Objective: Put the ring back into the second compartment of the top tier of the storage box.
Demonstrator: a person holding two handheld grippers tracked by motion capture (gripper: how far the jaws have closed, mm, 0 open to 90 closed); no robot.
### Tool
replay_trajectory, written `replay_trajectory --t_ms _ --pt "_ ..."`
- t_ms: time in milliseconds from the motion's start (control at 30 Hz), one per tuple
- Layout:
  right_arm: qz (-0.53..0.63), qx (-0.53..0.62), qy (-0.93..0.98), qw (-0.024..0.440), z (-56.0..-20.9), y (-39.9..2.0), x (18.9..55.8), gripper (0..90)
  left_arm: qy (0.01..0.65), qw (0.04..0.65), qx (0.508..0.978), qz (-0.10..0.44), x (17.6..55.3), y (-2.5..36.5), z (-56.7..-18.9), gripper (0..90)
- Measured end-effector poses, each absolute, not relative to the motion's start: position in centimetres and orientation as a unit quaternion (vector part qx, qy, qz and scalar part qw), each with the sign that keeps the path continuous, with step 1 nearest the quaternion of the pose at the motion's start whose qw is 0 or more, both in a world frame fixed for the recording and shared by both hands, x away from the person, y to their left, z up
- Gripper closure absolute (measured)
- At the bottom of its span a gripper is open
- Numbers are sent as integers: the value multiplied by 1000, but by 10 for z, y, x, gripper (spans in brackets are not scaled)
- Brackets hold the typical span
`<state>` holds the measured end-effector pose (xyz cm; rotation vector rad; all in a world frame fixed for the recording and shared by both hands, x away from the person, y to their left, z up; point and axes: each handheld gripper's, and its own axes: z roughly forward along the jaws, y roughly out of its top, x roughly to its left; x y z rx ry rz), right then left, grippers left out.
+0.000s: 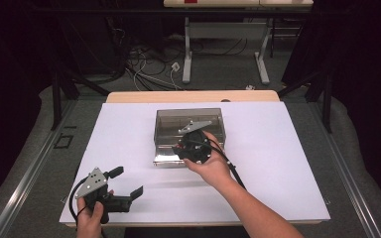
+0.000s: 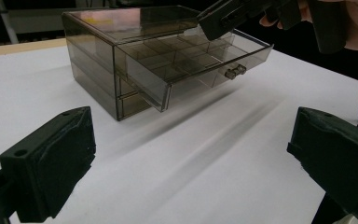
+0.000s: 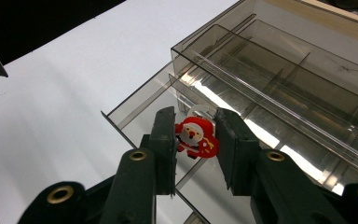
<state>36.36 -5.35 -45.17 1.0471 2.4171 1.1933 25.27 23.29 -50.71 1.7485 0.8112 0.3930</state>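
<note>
As the table is read from its left edge to its right, the following is seen.

Left gripper (image 1: 128,182): held low by the left hand (image 1: 90,214) over the near left part of the white table (image 1: 278,163), well apart from the drawer box. Its jaws are spread wide with nothing between them, as is also shown in the left gripper view, where bare table lies between the two black pads.

Drawer box (image 1: 188,119): a smoke-tinted clear box standing near the middle of the table, toward its far side. Its top drawer (image 2: 191,60) is pulled out toward the person, and dividers are seen inside it that split it into small compartments.

Right gripper (image 3: 195,140): held by the right hand (image 1: 212,166) above the pulled-out drawer, pointing down into it.

Santa figure (image 3: 196,136): a small red and white Santa figure is gripped between the two jaws of the right gripper, which are closed in on its sides. It is held over the near corner of the open drawer; whether it touches the drawer floor cannot be told, though it appears to be just above it.
</note>
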Motion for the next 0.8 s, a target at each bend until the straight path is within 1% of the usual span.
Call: replay_trajectory --t_ms 800 --pt "399 358 836 119 -464 -36 369 691 341 555 741 166 253 233 -507 0"
